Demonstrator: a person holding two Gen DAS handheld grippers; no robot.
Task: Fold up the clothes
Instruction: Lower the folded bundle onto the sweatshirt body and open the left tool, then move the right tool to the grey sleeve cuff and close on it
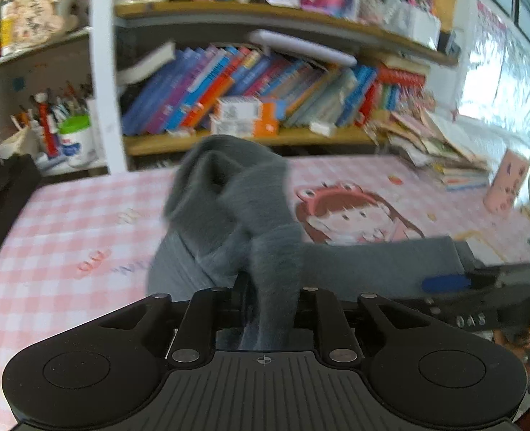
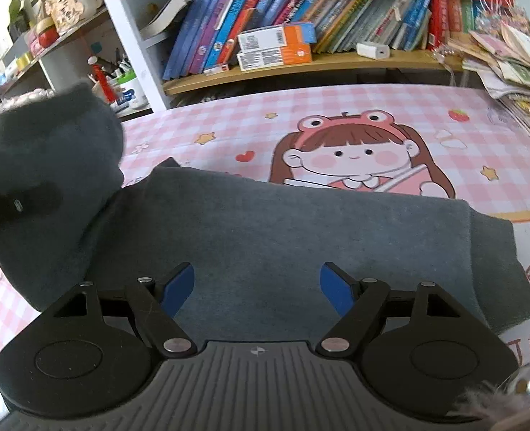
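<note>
The left gripper [image 1: 270, 287] is pinching a fold of the grey garment [image 2: 265, 237], lifting it ahead; the right gripper [image 2: 257, 287] is hanging open above the garment's flat part. A loosening pinch could let the fold slip out and collapse.

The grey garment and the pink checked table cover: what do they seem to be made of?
The grey garment looks like a soft knit, perhaps fleece or sweatshirt jersey: matte, slightly fuzzy, folding in thick rounded rolls. The pink checked table cover looks like a smooth printed sheet, possibly plastic or coated cloth: it lies flat with a crisp cartoon print and faint sheen. The pictures cannot confirm either.
</note>
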